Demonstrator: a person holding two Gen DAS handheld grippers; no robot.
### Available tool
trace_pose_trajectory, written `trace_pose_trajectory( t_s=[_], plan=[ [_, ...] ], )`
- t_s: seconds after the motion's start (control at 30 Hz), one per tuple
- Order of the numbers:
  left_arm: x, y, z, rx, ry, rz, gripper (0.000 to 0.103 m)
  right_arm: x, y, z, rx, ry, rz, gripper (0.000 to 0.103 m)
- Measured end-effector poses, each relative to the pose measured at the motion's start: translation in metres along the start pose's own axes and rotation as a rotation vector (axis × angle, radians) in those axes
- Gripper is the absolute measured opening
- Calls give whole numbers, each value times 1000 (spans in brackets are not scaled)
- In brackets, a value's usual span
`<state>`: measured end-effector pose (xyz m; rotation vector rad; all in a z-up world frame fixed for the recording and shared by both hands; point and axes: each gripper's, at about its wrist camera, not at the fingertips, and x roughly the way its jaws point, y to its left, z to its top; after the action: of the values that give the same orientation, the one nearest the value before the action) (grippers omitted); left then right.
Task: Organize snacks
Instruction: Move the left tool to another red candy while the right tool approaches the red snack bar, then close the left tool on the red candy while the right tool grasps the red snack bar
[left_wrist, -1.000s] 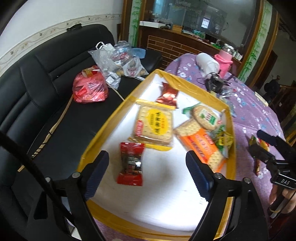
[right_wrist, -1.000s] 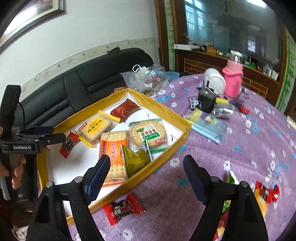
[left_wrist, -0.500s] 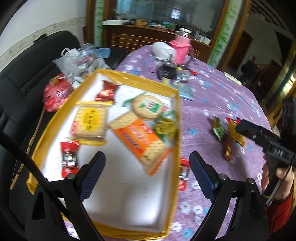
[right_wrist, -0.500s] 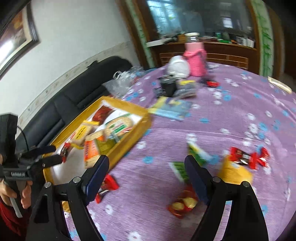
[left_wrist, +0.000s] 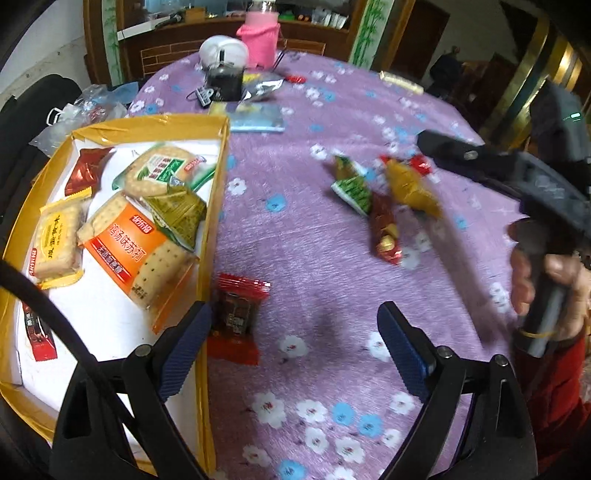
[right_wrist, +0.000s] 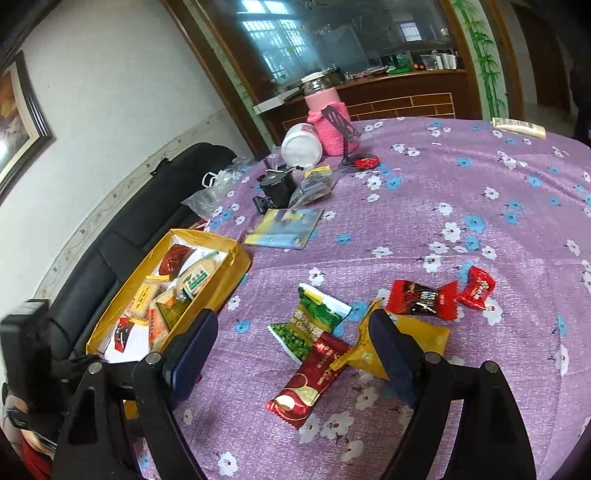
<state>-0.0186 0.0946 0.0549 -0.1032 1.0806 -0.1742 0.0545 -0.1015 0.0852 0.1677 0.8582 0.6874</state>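
The left gripper (left_wrist: 293, 347) hangs with jaws wide and nothing between them, and right at its 11 o'clock lies the red candy (left_wrist: 236, 314), on the purple worktop (left_wrist: 314, 251) hard against the outer wall of the yellow box (left_wrist: 216, 206). Its long axis runs roughly 12 to 6, so the jaws look set to straddle it.

Across the way, the right gripper (right_wrist: 291, 349) is also spread wide and empty. A dark red packet (right_wrist: 310, 373) lies between its fingers, slanting 1 to 7. Beyond it, at 12 o'clock, sits the green packet (right_wrist: 314, 321), and the yellow packet (right_wrist: 417, 339) peeks from behind the right finger.

So the left hand is nearer the lone candy; the right owns the cluster.
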Motion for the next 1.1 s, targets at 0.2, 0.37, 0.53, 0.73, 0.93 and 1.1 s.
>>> trace_pose_trajectory(
  t_s=[0.2,0.37,0.53,0.73,0.93,1.1],
  plan=[
    [15,-1,9,17,39,40,88,-2,6,-3,-26,6,19,84],
    [19,0,13,43,71,61,85,-6,7,-3,-36,-5,22,84],
    [23,-7,7,138,70,143,78,-8,8,-3,-40,-11,29,84],
    [30,-22,-5,237,59,258,75,-9,10,-3,-49,-13,27,84],
    [36,-12,-8,186,78,214,68,-5,14,-6,-79,7,16,84],
    [37,-7,0,115,55,139,52,8,20,-13,-116,98,2,84]
  ],
)
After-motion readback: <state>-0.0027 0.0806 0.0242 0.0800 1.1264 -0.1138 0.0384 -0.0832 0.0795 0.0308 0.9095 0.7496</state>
